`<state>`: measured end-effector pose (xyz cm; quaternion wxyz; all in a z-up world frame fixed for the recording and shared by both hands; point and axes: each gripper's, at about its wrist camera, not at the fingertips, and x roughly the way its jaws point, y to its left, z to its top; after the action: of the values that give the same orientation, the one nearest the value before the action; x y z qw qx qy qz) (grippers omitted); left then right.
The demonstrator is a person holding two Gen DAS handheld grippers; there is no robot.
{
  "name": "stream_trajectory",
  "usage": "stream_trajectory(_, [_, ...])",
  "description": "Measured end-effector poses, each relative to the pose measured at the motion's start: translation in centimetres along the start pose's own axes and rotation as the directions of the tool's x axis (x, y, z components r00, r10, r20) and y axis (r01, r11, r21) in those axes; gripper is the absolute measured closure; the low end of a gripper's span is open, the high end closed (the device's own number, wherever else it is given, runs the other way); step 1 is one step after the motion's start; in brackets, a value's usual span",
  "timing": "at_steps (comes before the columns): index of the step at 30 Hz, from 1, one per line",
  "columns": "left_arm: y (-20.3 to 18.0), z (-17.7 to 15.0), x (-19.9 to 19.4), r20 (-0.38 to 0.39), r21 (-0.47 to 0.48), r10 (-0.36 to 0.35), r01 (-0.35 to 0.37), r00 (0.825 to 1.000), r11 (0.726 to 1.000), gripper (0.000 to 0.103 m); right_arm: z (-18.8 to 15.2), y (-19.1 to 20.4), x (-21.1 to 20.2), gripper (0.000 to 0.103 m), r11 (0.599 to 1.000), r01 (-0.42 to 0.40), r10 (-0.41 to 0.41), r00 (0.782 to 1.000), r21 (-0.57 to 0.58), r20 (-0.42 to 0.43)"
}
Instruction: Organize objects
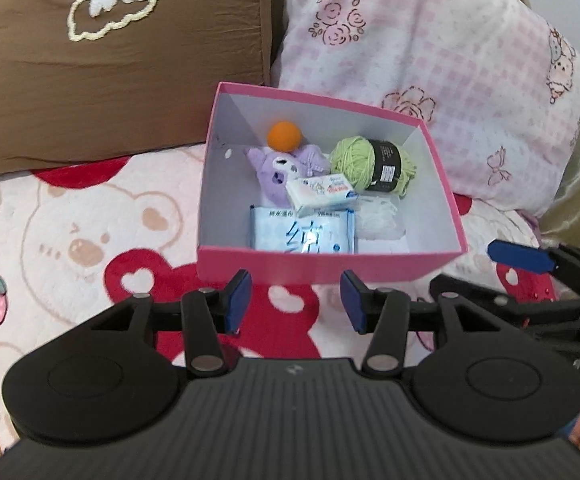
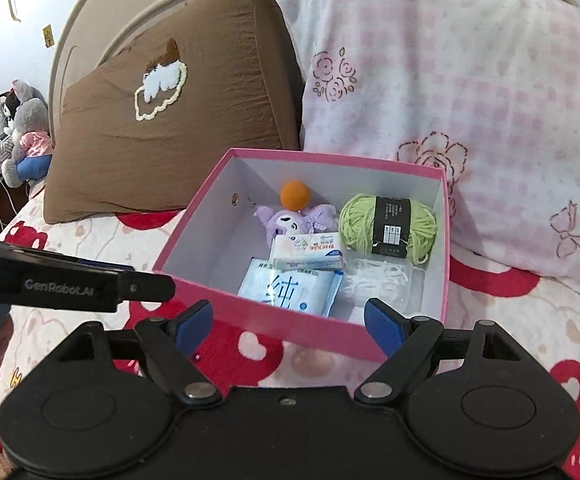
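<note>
One pink box point(image 1: 322, 266), six items inside, two pillows point(image 1: 109, 72)

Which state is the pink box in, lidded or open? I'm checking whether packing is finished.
Open. The pink box has no lid on it; its white inside shows, with the green yarn, orange ball and packets lying in it.

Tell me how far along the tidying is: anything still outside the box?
Mostly done, it seems. The pink box holds the orange ball, purple plush, green yarn, two wipes packs and a white bundle. Both grippers, left and right, are open and empty. No loose items show on the blanket; no lid in view.
</note>
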<state>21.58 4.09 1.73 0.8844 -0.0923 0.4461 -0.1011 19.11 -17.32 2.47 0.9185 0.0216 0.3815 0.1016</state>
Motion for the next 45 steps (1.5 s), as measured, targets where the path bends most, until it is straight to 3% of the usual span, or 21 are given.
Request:
stream_trajectory(9, [-0.2,-2.8,-2.9,0.002,0.006,0.021,-0.021,1.000,1.000,0.050,-1.7,0.5,-3.1,0.014,0.999,0.032,-0.032,0.999,0.023,0.026])
stream_trajectory(13, [-0.4,-3.8,-3.9,-0.001,0.002,0.024,-0.024,1.000,1.000,0.046,-2.4,0.3,-4.3,0.005,0.999,0.041,-0.042,0.998,0.031,0.040])
stream_trajectory(23, [-1.6,-5.1,-5.6,-0.003,0.047,0.052,-0.052,0.999,0.998,0.039,-3.7,-0.5,-5.5,0.004,0.994,0.026,-0.027,1.000,0.104,0.012])
stream_trajectory(28, [-1.8,-5.2,-6.2,0.003,0.042,0.059,-0.060,0.998,0.997,0.034,-4.2,-0.7,-6.3,0.001,0.992,-0.007,0.006,1.000,0.130,0.010])
stream_trajectory(35, [-1.6,-5.5,-7.3,0.013,0.025,0.066,-0.067,0.998,0.997,0.005,-5.3,-0.6,-6.1,0.000,0.984,-0.078,0.089,0.994,0.159,-0.064])
stream_trajectory(45, [-1.4,-5.8,-7.5,-0.050,0.023,0.124,-0.123,0.991,0.992,0.000,-6.0,-0.3,-6.6,0.000,0.970,-0.148,0.170,0.980,0.195,-0.099])
